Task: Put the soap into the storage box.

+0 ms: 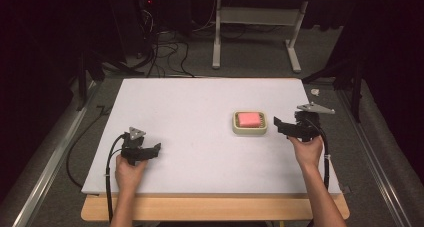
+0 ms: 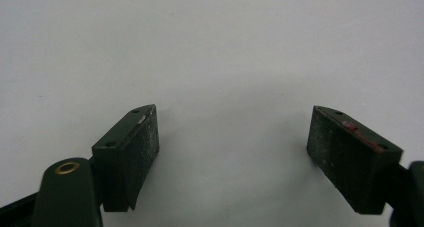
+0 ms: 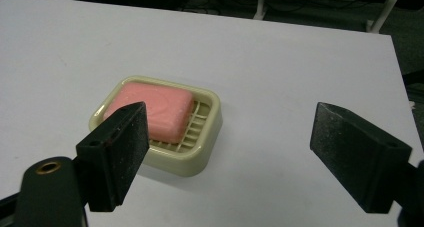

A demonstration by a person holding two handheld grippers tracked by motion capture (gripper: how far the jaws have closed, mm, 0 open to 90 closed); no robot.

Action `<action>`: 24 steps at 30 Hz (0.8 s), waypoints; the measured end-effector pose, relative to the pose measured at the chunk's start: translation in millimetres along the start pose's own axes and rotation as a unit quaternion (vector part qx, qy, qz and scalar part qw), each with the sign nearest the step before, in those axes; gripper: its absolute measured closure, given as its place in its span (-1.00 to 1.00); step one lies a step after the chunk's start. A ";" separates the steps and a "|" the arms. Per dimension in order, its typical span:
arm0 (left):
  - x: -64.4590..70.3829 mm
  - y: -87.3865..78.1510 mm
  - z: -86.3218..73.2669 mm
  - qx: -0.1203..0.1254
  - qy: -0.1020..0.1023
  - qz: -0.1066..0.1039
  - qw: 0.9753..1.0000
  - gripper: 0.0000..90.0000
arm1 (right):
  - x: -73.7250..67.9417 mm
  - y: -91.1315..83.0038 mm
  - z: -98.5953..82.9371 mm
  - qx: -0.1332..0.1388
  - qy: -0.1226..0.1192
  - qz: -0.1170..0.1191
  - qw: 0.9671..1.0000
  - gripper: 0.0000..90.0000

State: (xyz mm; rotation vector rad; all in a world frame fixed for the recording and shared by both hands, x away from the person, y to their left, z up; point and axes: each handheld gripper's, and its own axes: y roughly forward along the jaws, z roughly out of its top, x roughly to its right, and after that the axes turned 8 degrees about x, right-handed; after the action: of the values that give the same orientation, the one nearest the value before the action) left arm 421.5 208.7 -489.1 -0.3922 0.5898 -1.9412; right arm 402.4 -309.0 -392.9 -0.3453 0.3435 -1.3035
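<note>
A pink bar of soap lies in a cream soap dish right of centre in the high view, on the white bench. In the right gripper view the soap sits toward the left end of the dish, leaving the slatted floor bare at the right end.

The right gripper is held just right of the dish in the high view, apart from it, its jaws pointing toward the dish. In its own view the right gripper has its jaws spread wide with nothing between them; the left jaw overlaps the near left corner of the dish in the frame.

The left gripper is at lower left of the high view, well apart from the dish. In its own view the left gripper is likewise spread wide over bare bench.
</note>
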 end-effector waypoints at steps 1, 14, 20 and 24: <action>0.0 0.0 0.0 0.000 0.000 0.000 1.000 -0.52 | 0.0 0.0 0.0 0.000 0.000 0.000 1.000 -0.63; 0.0 0.0 0.0 0.000 0.000 0.000 1.000 -0.52 | 9.3 -12.1 -10.5 0.007 0.007 -0.005 1.000 -0.62; -0.1 0.0 0.0 0.000 0.000 0.000 1.000 -0.52 | 14.8 -15.4 -20.4 0.006 0.019 -0.009 1.000 -0.62; -0.1 0.0 0.0 0.000 -0.001 0.000 1.000 -0.52 | 16.5 -16.3 -24.3 0.004 0.024 -0.010 1.000 -0.61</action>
State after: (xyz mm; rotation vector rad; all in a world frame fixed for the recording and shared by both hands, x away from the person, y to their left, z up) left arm 421.6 208.8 -489.1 -0.3933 0.5891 -1.9412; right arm 381.3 -330.1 -408.5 -0.3121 0.3755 -1.3338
